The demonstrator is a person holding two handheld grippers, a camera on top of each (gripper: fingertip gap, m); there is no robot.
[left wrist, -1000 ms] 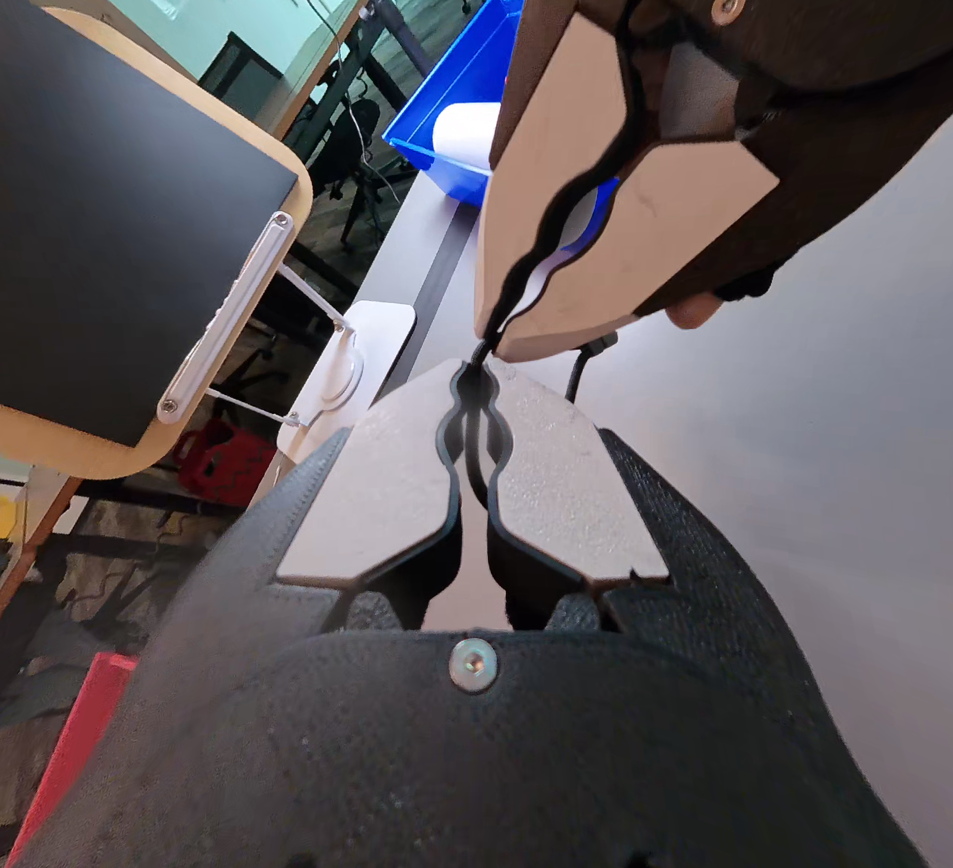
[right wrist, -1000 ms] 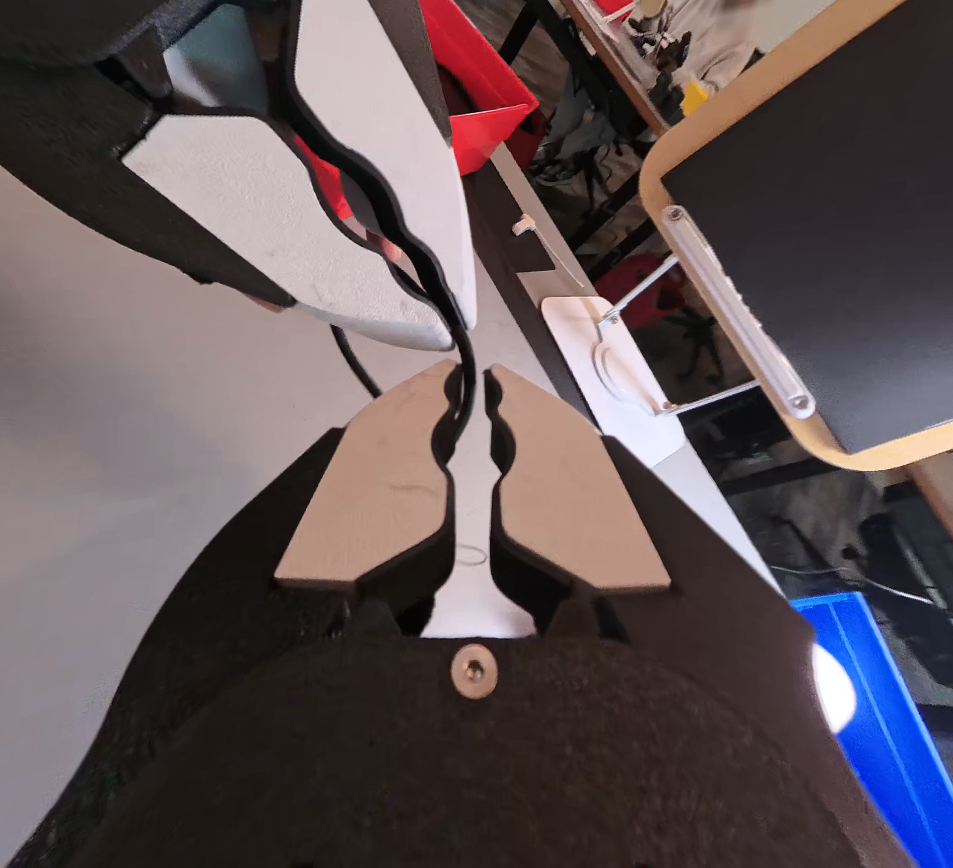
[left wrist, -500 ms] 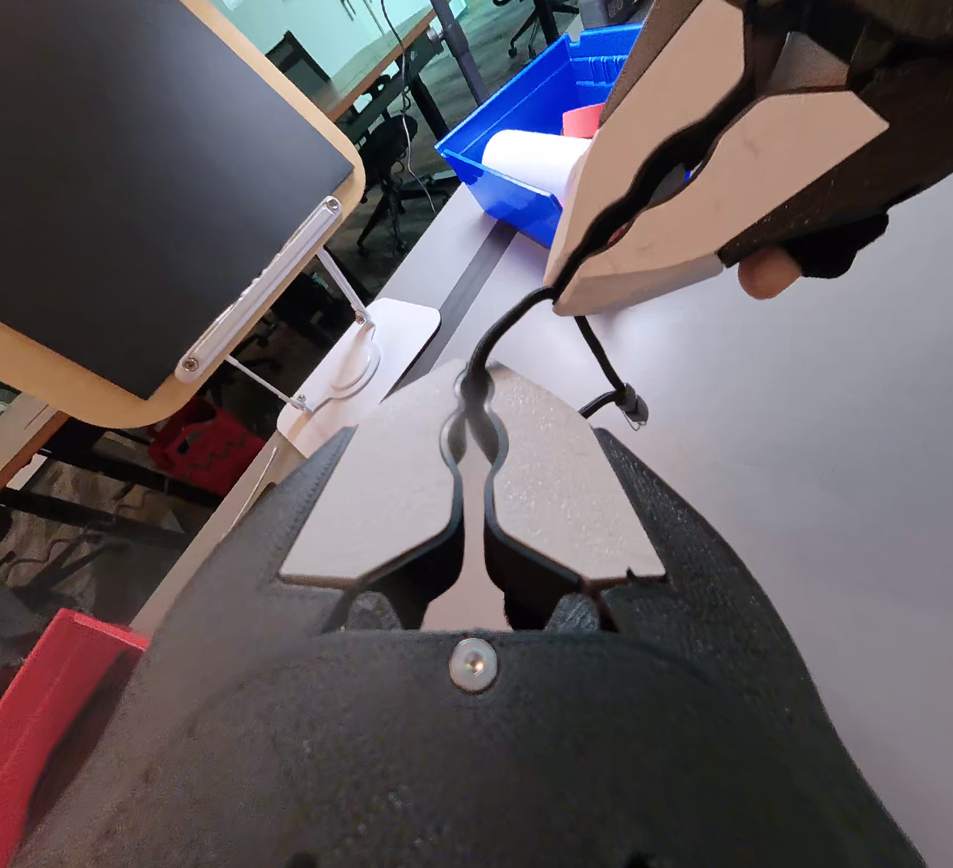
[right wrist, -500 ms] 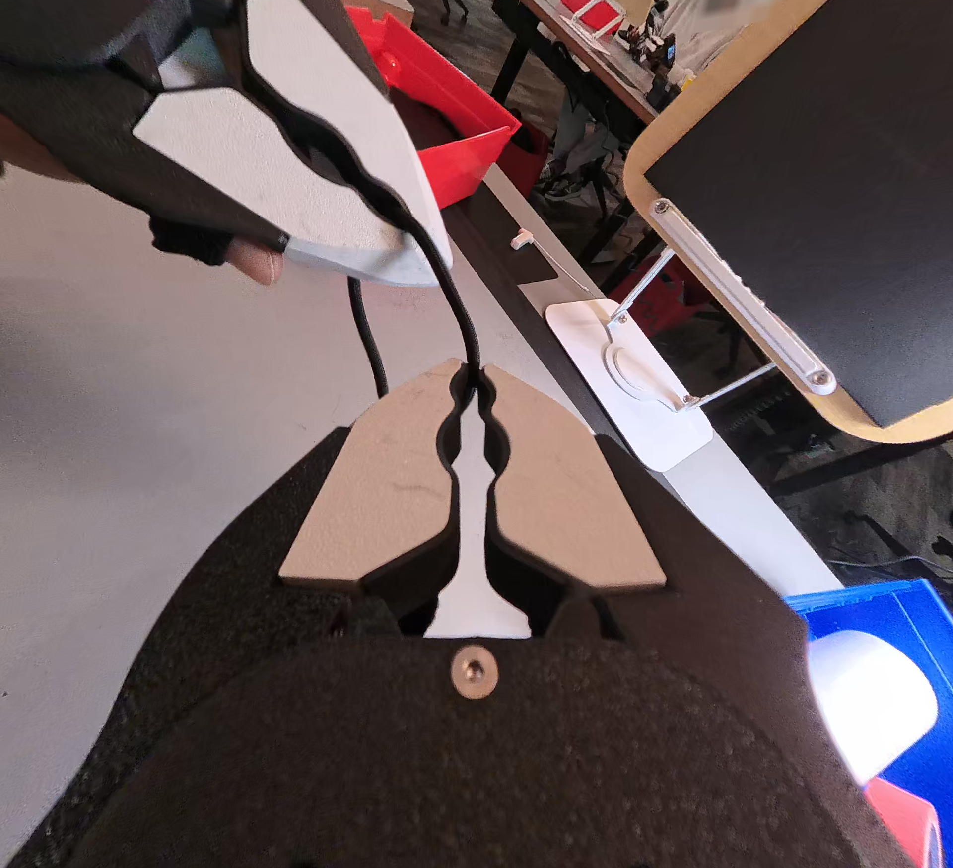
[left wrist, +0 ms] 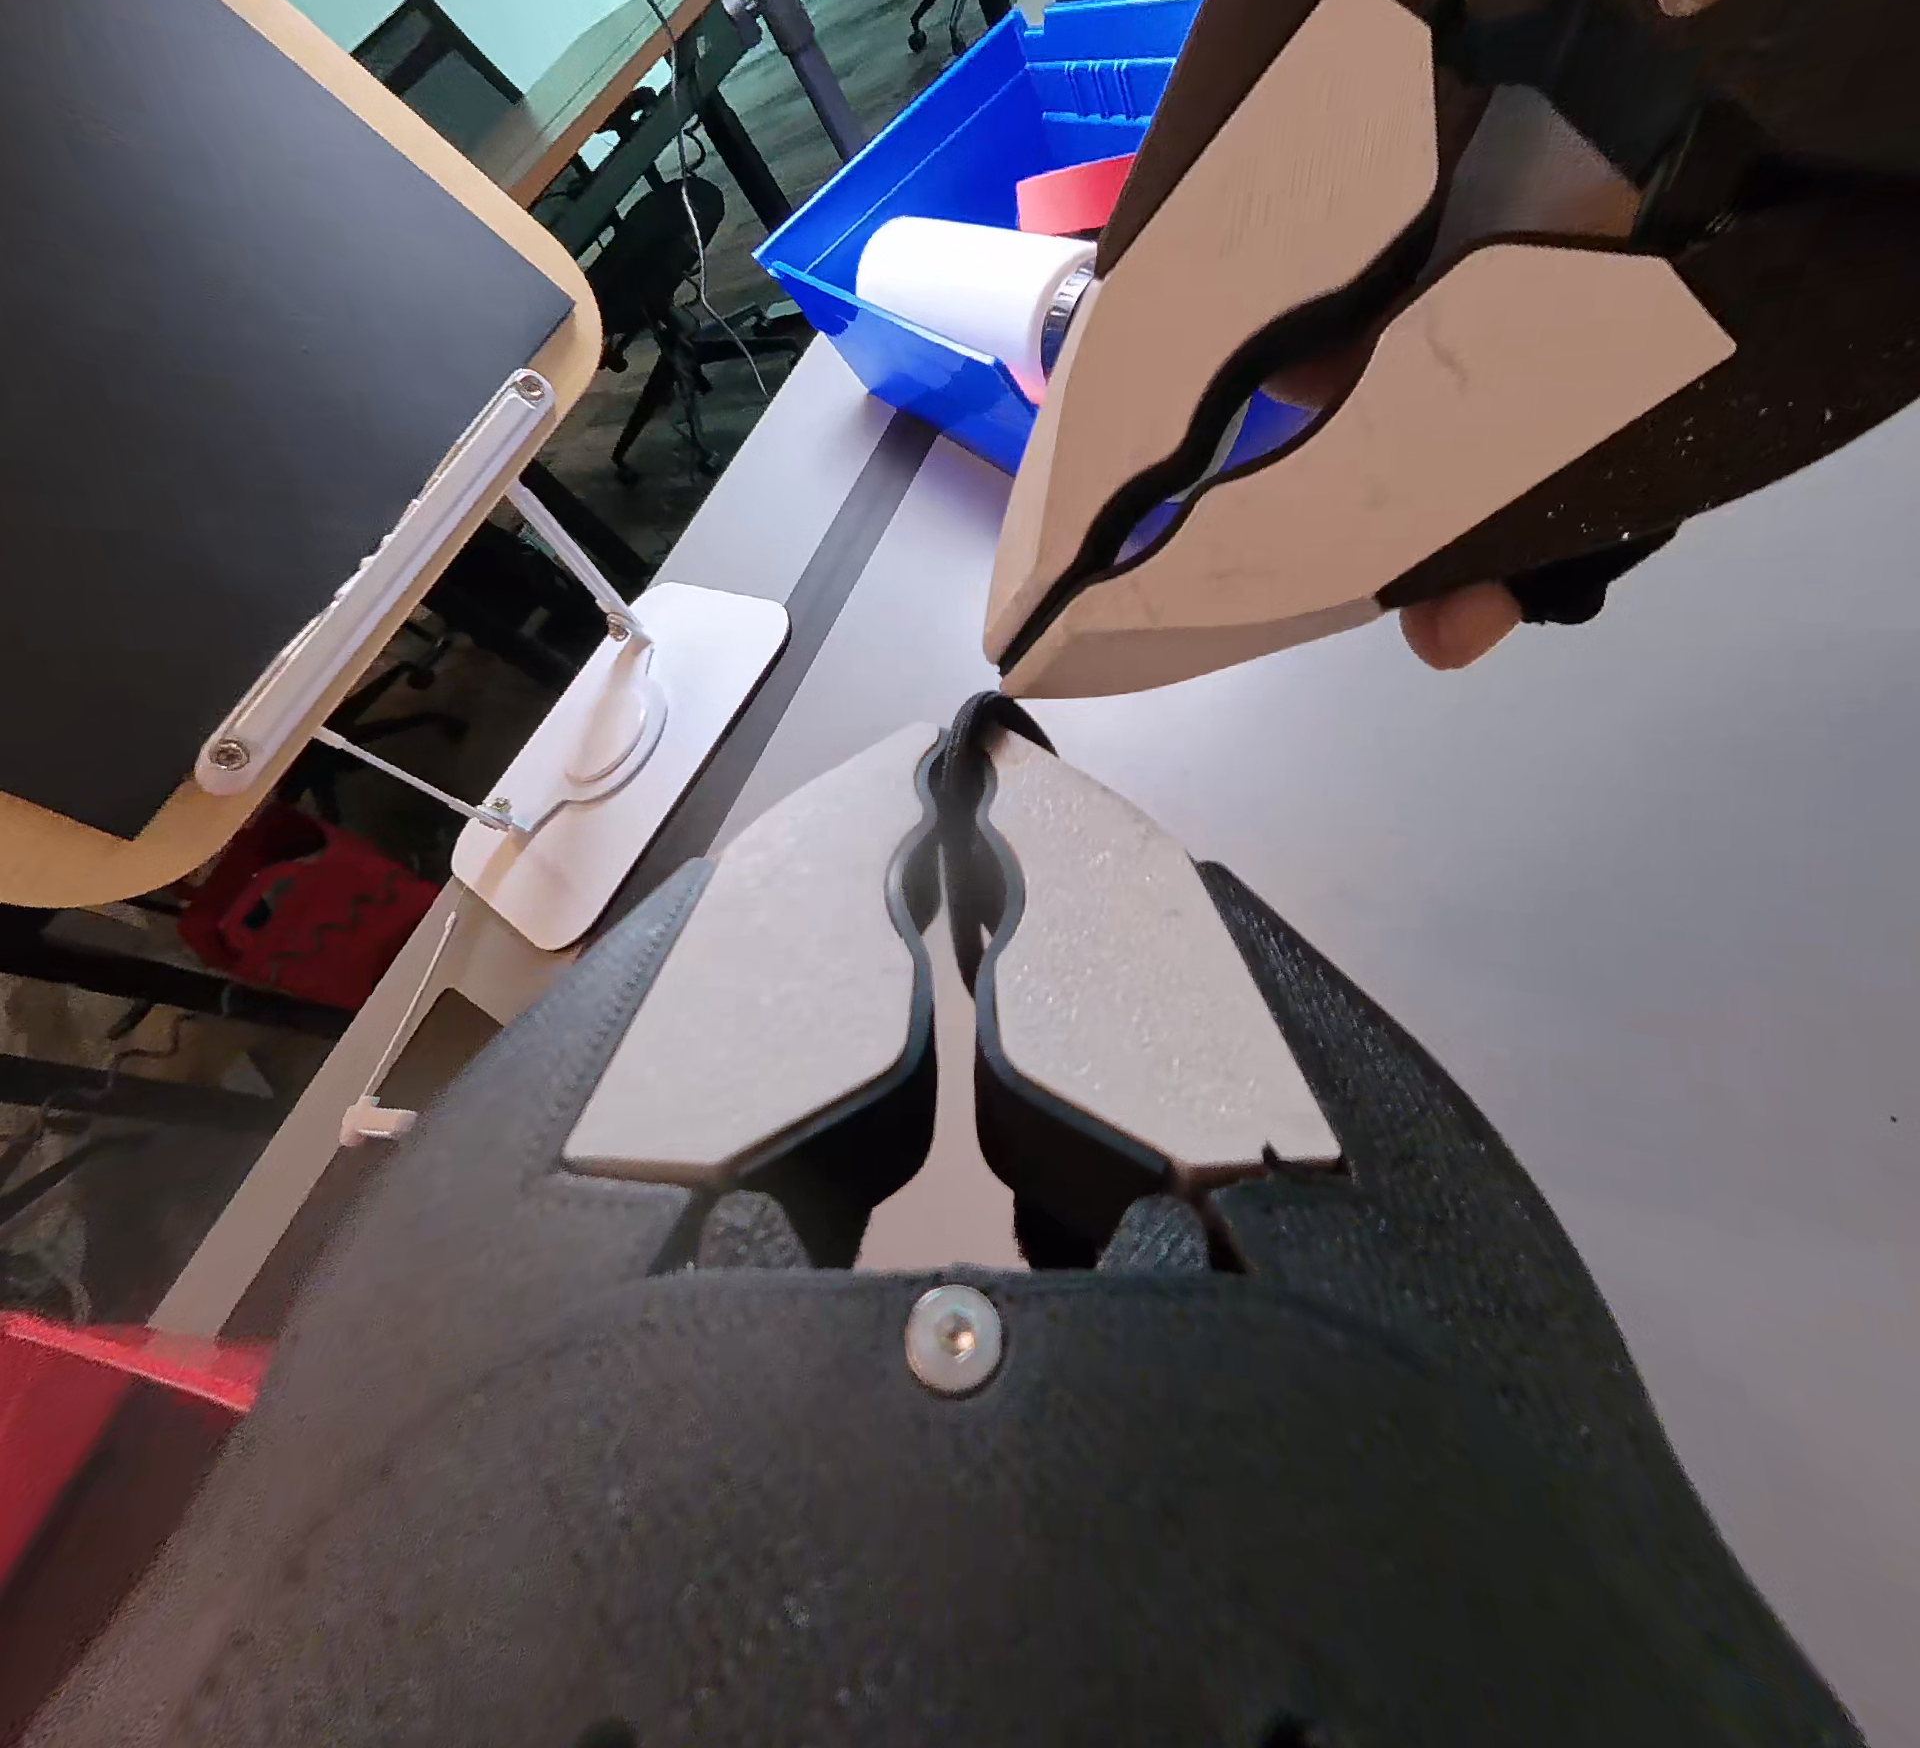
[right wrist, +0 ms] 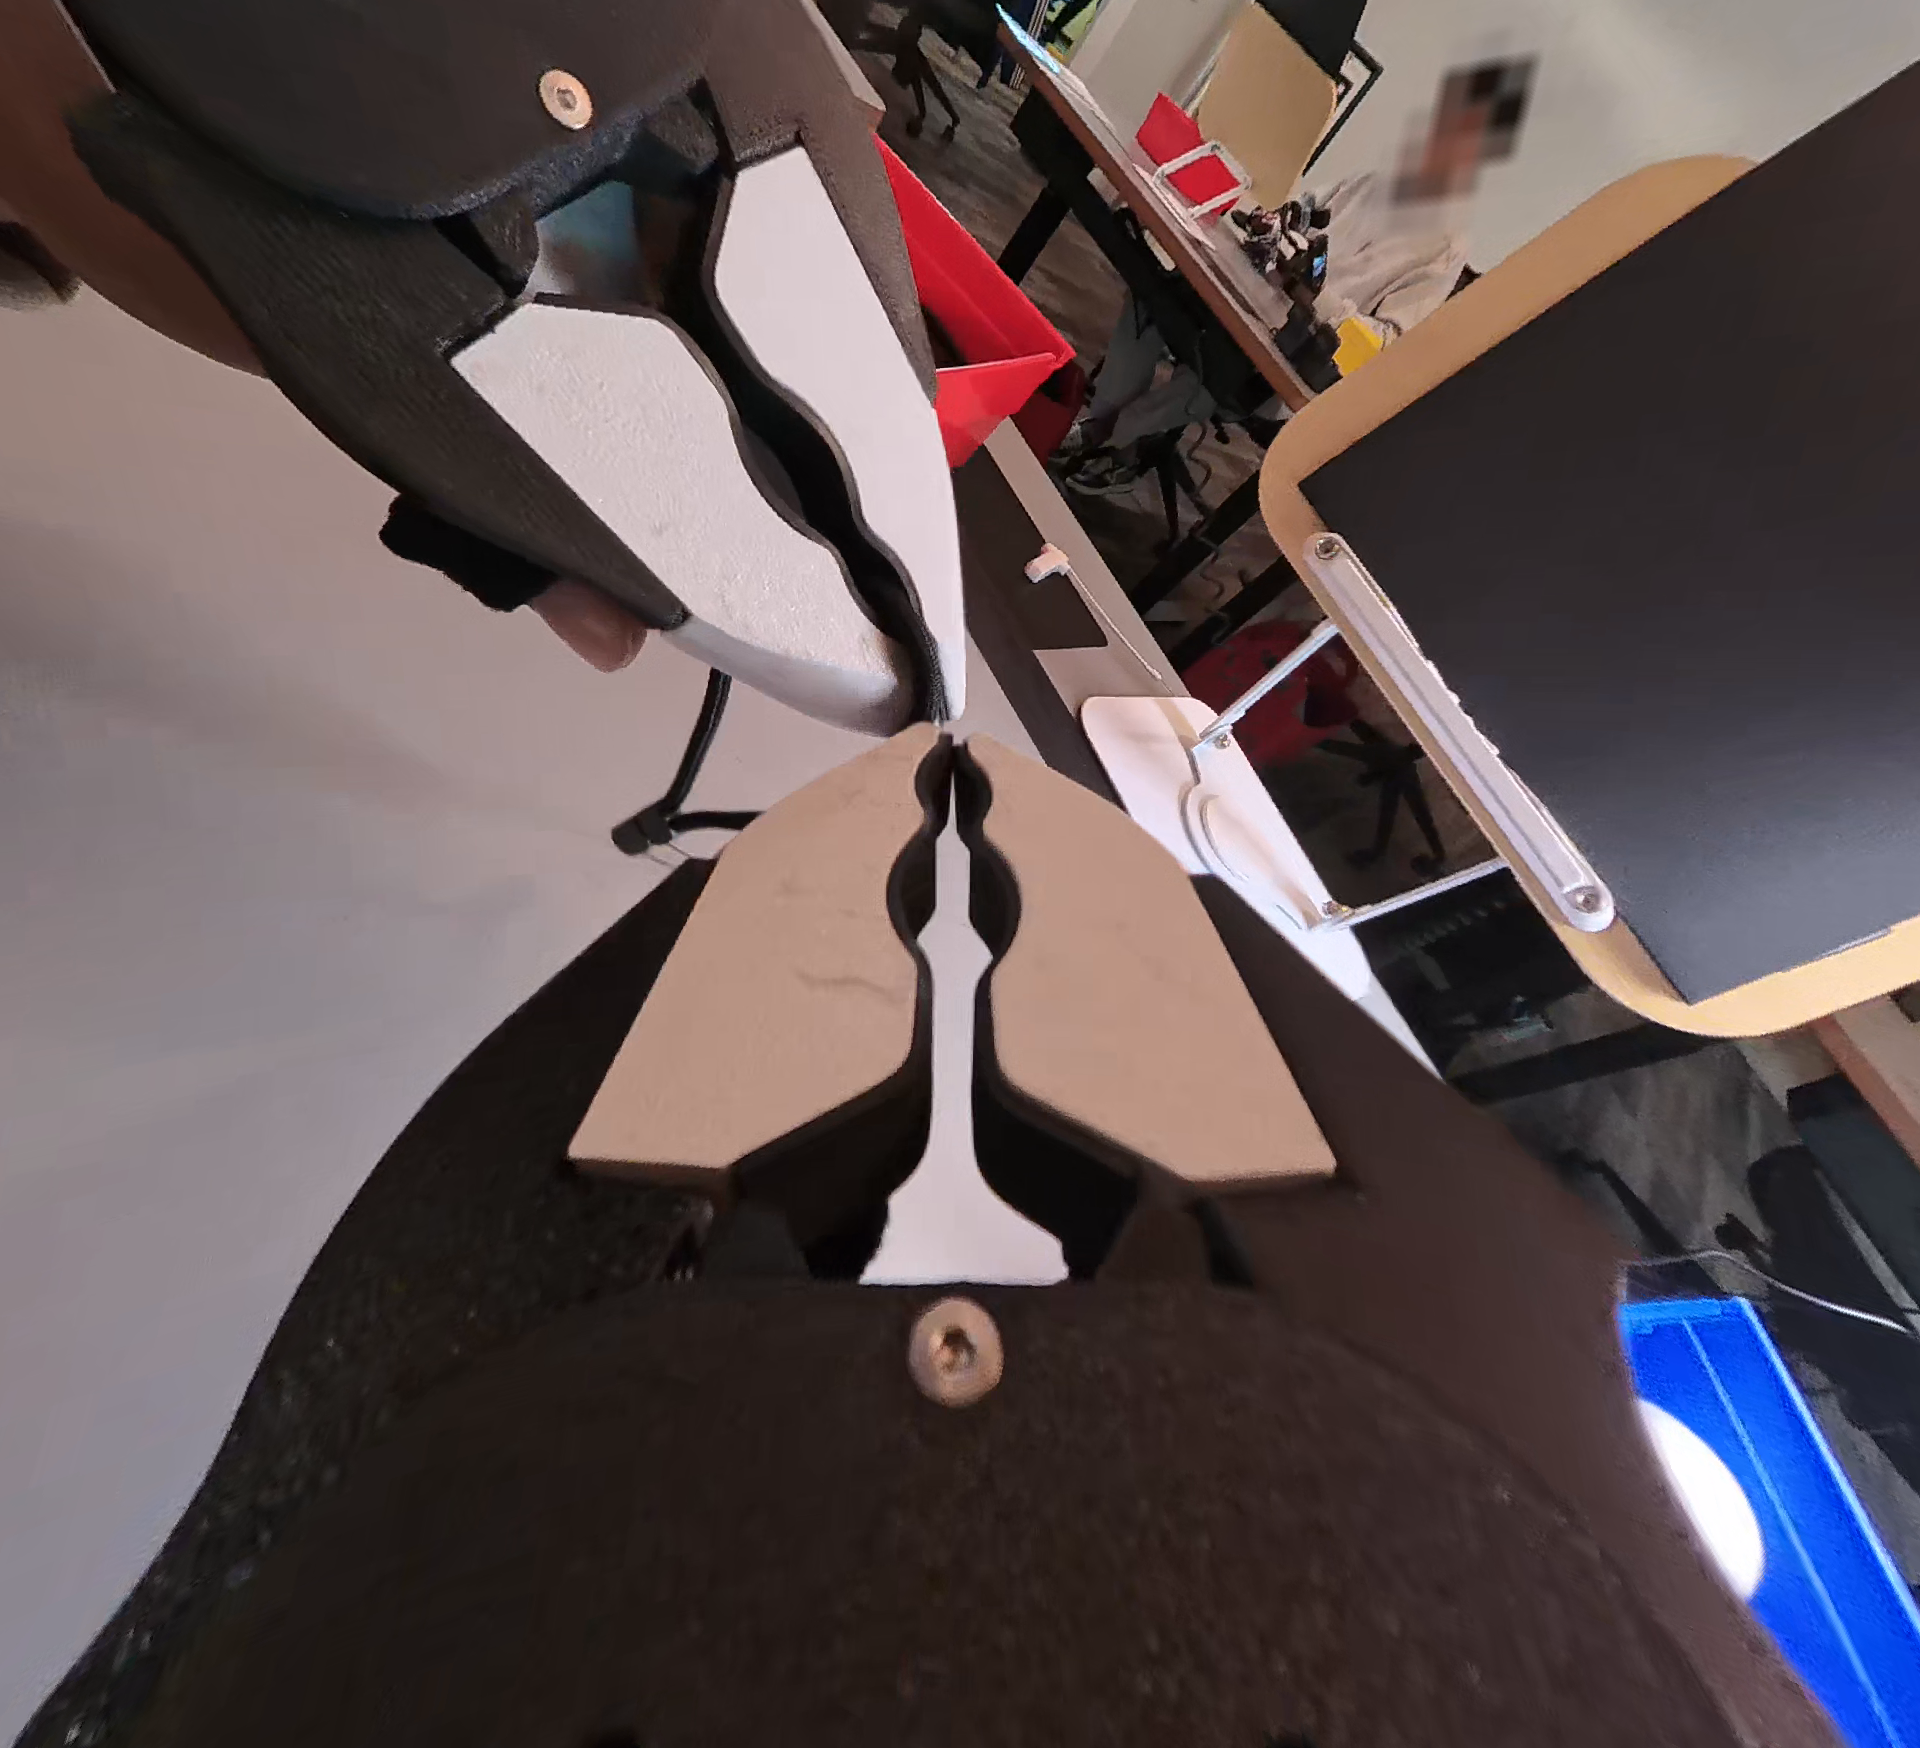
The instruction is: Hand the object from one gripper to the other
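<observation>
I hold one gripper in each hand above a pale grey desk. My left gripper has its jaws clenched on a thin black cord. The cord runs in the wavy gap between the two pads and comes out as a small bunch at the tips.

My right gripper meets the left one tip to tip, the two points almost touching. Its jaws are closed together at the tips, and in the right wrist view I see only the pale desk through the narrow gap behind them. I cannot tell if a piece of the cord is caught at the very tip.

In the right wrist view a loose part of the cord hangs down under the left gripper and its end, with a small connector, lies on the desk.

Behind the grippers, a blue bin stands near the far edge of the desk with a white roll lying inside. A white flat stand base rests on the desk edge and its thin metal rods carry a black panel with a light wooden border. A red bin stands at the same desk edge, on the other side of the stand base.
</observation>
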